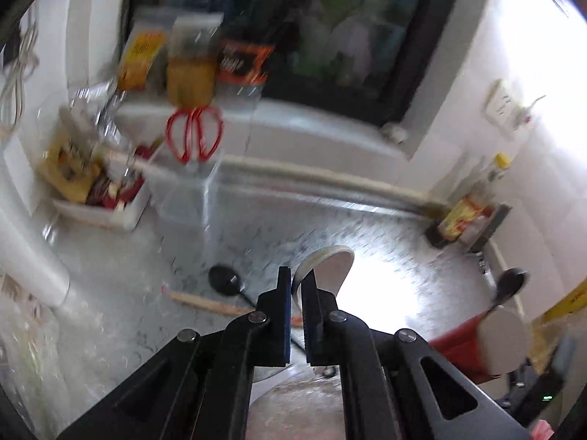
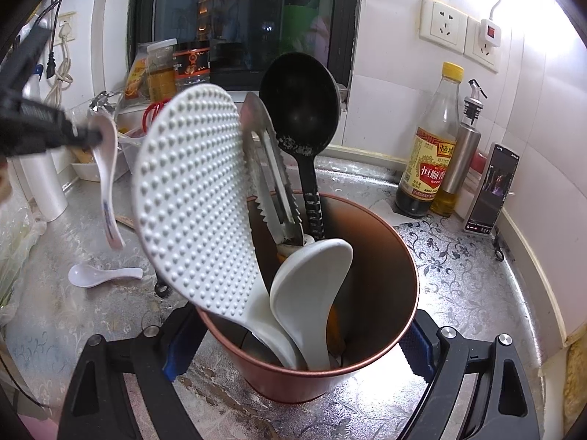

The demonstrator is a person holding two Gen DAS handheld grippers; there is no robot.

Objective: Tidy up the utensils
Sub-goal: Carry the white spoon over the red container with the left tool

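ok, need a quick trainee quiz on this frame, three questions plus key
1. True or false: the left tool is empty.
2. What does the right tool grip? A: the copper cup. B: a bottle. C: a pair of scissors.
3. In the right wrist view, how many spoons lie flat on the counter?

Key
1. False: it is shut on a white spoon.
2. A.
3. One, the loose spoon left of the cup.
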